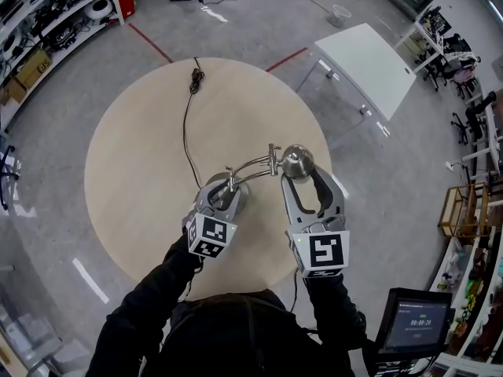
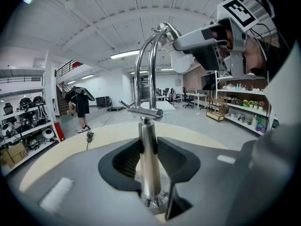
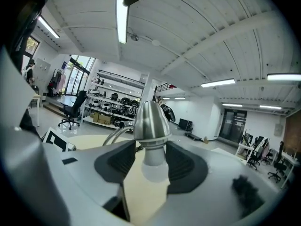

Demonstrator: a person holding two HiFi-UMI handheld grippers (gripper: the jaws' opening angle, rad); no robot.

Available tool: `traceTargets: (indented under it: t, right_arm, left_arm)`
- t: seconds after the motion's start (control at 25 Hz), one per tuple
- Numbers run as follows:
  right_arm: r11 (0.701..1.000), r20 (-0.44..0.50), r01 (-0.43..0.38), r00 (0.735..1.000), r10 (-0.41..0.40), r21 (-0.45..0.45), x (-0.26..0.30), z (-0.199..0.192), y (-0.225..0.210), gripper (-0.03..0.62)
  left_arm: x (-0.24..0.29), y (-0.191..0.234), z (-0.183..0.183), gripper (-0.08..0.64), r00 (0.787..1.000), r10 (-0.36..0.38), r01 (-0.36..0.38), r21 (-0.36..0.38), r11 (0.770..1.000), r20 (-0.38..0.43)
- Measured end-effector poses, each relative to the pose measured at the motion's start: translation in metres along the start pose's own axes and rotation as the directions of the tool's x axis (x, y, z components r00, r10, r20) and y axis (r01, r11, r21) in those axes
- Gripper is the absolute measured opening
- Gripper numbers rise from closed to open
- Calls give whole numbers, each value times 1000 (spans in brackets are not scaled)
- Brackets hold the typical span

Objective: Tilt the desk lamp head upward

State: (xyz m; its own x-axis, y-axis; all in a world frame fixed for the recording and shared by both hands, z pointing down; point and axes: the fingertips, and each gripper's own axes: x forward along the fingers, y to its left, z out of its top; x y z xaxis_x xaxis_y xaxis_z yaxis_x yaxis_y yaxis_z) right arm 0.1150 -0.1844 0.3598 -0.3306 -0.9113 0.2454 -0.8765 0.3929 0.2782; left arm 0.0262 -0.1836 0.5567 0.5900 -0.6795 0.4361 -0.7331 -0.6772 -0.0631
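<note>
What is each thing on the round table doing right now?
left tongs: shut on the upright lamp post
right tongs: shut on the lamp head
lamp head: bulb end facing downward
cord: lying slack across the table, far end bundled

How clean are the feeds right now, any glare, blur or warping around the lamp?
Head view: evenly lit and sharp, no glare on the table, edges bent by the wide lens. Left gripper view: strong fisheye, lamp post crisp with bright reflections, foreground soft. Right gripper view: ceiling strip light blown out white, lamp head sharp, corners dark.
</note>
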Motion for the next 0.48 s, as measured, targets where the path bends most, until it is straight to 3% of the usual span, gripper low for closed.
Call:
traceTargets:
  t: [0.48]
  right_arm:
    - [990, 12, -8, 1000, 10, -142, 2, 18, 13, 210]
  left_arm:
    - [0, 0, 0, 123, 1000, 1, -1, -2, 1000, 0]
